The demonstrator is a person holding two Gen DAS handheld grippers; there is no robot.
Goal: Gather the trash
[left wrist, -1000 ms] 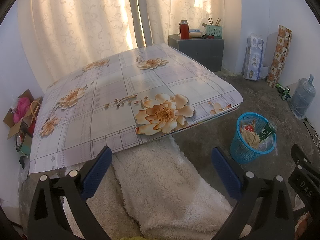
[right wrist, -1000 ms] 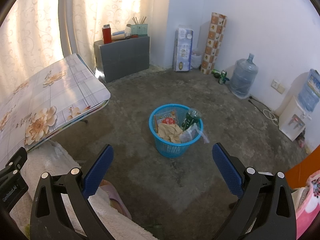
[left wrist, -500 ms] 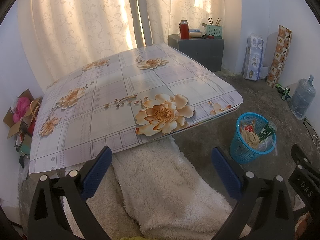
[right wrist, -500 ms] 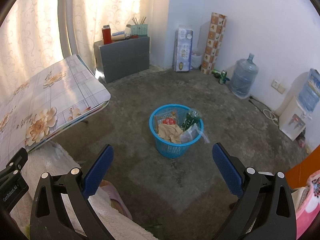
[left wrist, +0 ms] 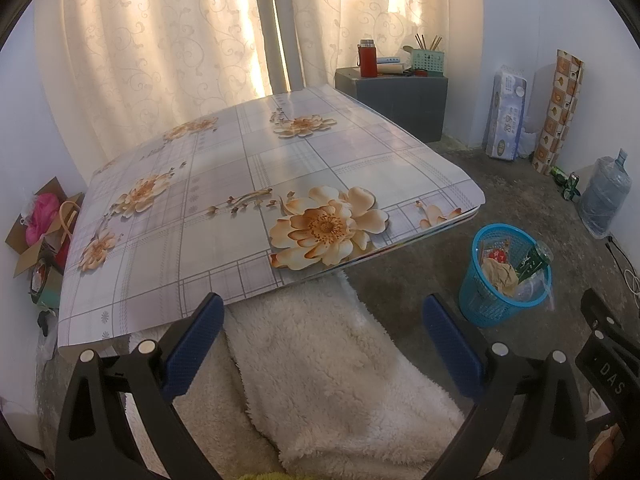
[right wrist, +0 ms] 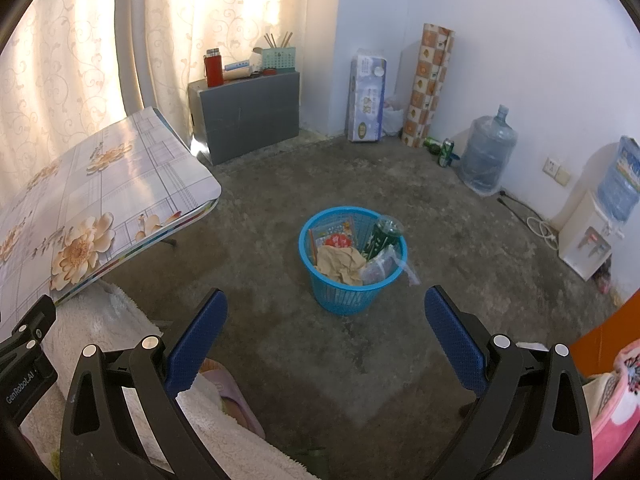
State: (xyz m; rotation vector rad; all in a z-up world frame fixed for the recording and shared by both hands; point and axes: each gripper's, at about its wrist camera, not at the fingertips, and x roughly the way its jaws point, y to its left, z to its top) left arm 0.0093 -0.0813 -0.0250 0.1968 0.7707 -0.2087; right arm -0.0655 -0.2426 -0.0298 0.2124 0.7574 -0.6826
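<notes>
Left wrist view: at the far left a cardboard box [left wrist: 30, 236] of pink things sits against the wall, and the low counter [left wrist: 224, 208] with its flowered cover fills the middle, nothing lying on it. Near the camera the left gripper [left wrist: 322, 336] hangs wide open over a white fleece blanket [left wrist: 336, 376], its 2 blue pads [left wrist: 196, 340] well apart and holding nothing. To the right of the counter, on the concrete floor [left wrist: 520, 196], stands the blue trash basket [left wrist: 476, 304], loaded with crumpled brown paper [left wrist: 498, 274], a green packet and clear plastic. Farther right a water jug [left wrist: 604, 200] stands by the wall.

From the right wrist camera, the counter's corner [right wrist: 120, 184] shows at left, with a grey cabinet [right wrist: 250, 114] behind it carrying a red flask [right wrist: 213, 68]. The trash basket [right wrist: 348, 300] stands on the floor beyond the right gripper [right wrist: 326, 336], which is also spread wide and empty. At the far wall are a pack of tissue rolls [right wrist: 366, 96], a patterned roll [right wrist: 428, 88] and the jug [right wrist: 486, 152]; a water dispenser [right wrist: 588, 240] sits far right.
</notes>
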